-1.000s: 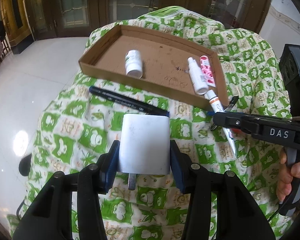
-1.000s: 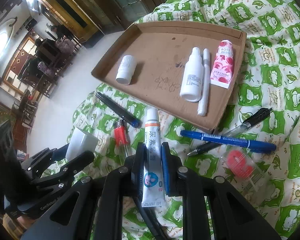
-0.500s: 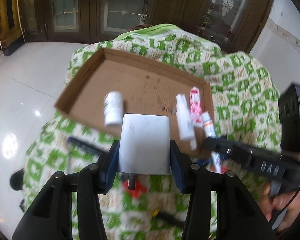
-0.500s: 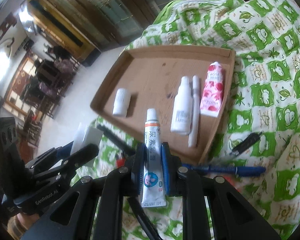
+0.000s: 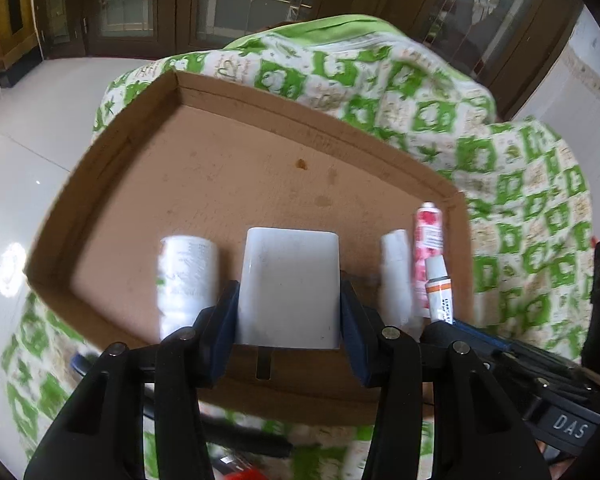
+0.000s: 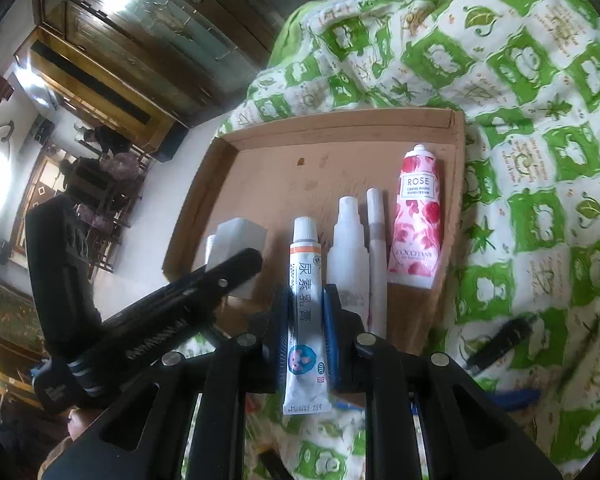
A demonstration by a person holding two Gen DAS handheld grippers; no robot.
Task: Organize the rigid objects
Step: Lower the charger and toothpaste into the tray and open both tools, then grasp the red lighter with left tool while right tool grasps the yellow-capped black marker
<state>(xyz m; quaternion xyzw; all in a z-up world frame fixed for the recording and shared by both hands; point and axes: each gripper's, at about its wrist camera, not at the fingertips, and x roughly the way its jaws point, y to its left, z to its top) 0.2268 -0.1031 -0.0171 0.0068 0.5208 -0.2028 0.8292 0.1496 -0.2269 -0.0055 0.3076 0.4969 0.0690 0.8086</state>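
We judged the step to be setting both items down inside the cardboard tray (image 5: 112, 184): lower each flat onto bare cardboard before letting go, clear of the rose hand cream (image 6: 416, 216) by the tray's right edge. The left gripper (image 5: 288, 300) was clamped on the white charger (image 5: 290, 284) over the tray's near edge; the right gripper (image 6: 306, 320) pinched the ointment tube (image 6: 305, 300), probably just above the tray floor.

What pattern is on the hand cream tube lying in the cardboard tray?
Pink and red roses on the hand cream tube, clearest in the right wrist view.
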